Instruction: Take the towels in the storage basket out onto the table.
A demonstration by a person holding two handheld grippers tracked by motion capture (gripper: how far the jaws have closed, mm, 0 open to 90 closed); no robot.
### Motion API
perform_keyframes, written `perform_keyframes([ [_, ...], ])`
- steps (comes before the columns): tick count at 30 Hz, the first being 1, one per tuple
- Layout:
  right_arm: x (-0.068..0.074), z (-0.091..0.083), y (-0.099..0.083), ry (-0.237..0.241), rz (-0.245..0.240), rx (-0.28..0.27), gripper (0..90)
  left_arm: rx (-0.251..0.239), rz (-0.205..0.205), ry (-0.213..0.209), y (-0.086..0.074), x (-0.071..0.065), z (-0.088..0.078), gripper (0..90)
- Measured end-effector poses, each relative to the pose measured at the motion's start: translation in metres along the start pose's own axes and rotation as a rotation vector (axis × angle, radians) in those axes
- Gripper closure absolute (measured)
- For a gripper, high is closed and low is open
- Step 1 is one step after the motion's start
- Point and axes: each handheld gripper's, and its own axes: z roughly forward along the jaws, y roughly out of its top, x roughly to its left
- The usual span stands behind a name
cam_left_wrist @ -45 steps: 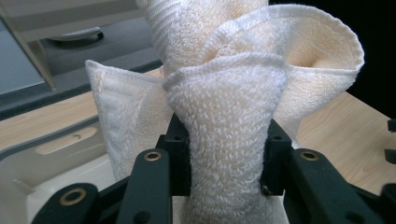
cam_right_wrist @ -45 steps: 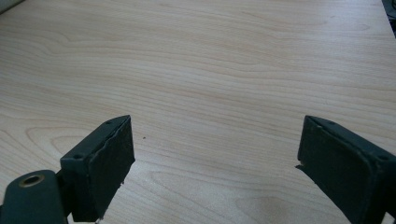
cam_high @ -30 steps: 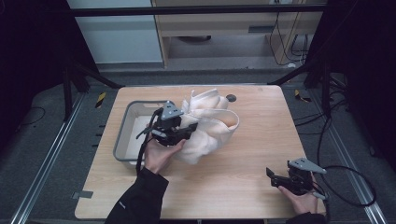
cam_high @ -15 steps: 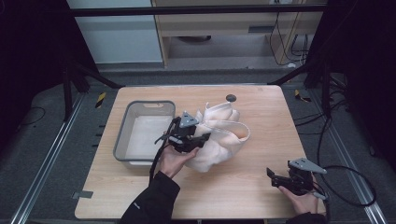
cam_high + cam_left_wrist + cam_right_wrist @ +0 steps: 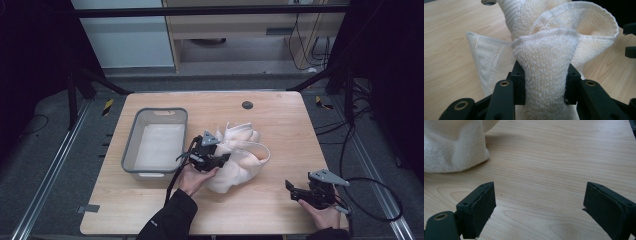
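A cream towel (image 5: 241, 157) lies bunched in the middle of the wooden table (image 5: 280, 120). My left gripper (image 5: 222, 159) is shut on a thick fold of that towel (image 5: 545, 75), with the cloth squeezed between both jaws and spilling up over them. My right gripper (image 5: 294, 189) rests near the table's front right corner, open, with bare wood between its jaws (image 5: 537, 205). In the right gripper view a corner of the towel (image 5: 454, 147) lies at the upper left, apart from the jaws.
A grey plastic bin (image 5: 155, 142) with a white liner stands to the left of the towel. A small dark round disc (image 5: 247, 105) sits near the table's far edge. Black frame posts stand around the table.
My left gripper has carried the towel to the right, away from the bin and toward the table's middle, and the cloth has sagged down onto the wood. The right gripper has stayed put.
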Motion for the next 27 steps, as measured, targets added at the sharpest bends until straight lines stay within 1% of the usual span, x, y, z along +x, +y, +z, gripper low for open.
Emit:
perform_keyframes([
  [4, 0.0, 0.0, 0.0, 0.0, -0.001, 0.001, 10.7, 0.018, 0.001, 0.0, -0.007, 0.0, 0.005, 58.2],
  [7, 0.0, 0.0, 0.0, 0.001, 0.0, 0.004, 10.5, 0.033, 0.015, 0.006, -0.011, 0.002, 0.007, 56.2],
  [12, 0.0, 0.001, 0.0, 0.0, 0.0, 0.005, 10.4, 0.029, 0.008, 0.005, -0.015, 0.004, 0.007, 52.5],
  [14, 0.0, 0.001, 0.0, 0.001, 0.0, 0.007, 10.3, 0.027, 0.016, 0.009, -0.016, 0.005, 0.007, 50.7],
  [19, 0.0, 0.001, 0.0, 0.0, 0.0, 0.005, 10.1, 0.024, 0.019, 0.006, -0.017, 0.006, 0.006, 45.2],
  [21, 0.0, 0.001, -0.001, 0.0, 0.0, 0.005, 10.0, 0.025, 0.014, 0.0, -0.017, 0.006, 0.006, 40.2],
  [24, 0.001, 0.001, 0.0, 0.004, 0.005, 0.008, 9.9, 0.03, 0.025, -0.007, -0.017, 0.008, 0.005, 32.5],
  [27, 0.001, 0.001, 0.0, 0.003, 0.004, 0.008, 9.8, 0.027, 0.032, -0.006, -0.017, 0.009, 0.002, 26.8],
])
